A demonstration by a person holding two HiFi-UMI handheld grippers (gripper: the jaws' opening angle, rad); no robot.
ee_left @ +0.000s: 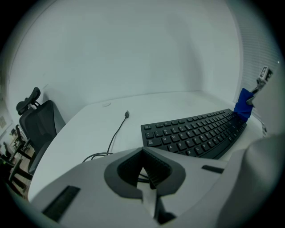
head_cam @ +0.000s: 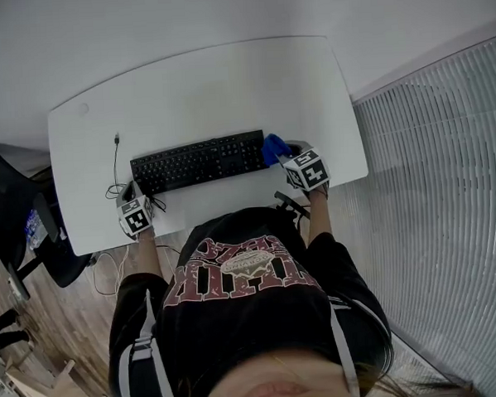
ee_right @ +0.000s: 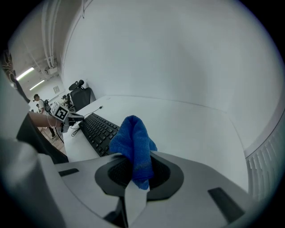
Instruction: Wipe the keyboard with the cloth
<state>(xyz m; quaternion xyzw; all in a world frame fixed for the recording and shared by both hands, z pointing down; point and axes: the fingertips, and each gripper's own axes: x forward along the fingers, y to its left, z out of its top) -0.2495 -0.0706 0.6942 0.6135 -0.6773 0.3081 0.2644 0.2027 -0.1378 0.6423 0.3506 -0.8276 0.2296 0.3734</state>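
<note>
A black keyboard [head_cam: 198,162] lies along the middle of the white desk [head_cam: 201,88]. It also shows in the left gripper view as the keyboard [ee_left: 196,132] and in the right gripper view as the keyboard [ee_right: 99,131]. My right gripper [head_cam: 289,158] sits just off the keyboard's right end, shut on a blue cloth [ee_right: 133,144], which bunches up above the jaws. The cloth [head_cam: 273,147] touches or nearly touches the keyboard's right edge. My left gripper [head_cam: 134,201] rests by the keyboard's left front corner, shut with nothing between its jaws.
The keyboard's black cable [head_cam: 115,169] loops on the desk to the left of the keyboard. A black office chair [head_cam: 16,206] stands left of the desk. A ribbed wall panel [head_cam: 447,208] runs along the right side. The person's torso is close against the desk's front edge.
</note>
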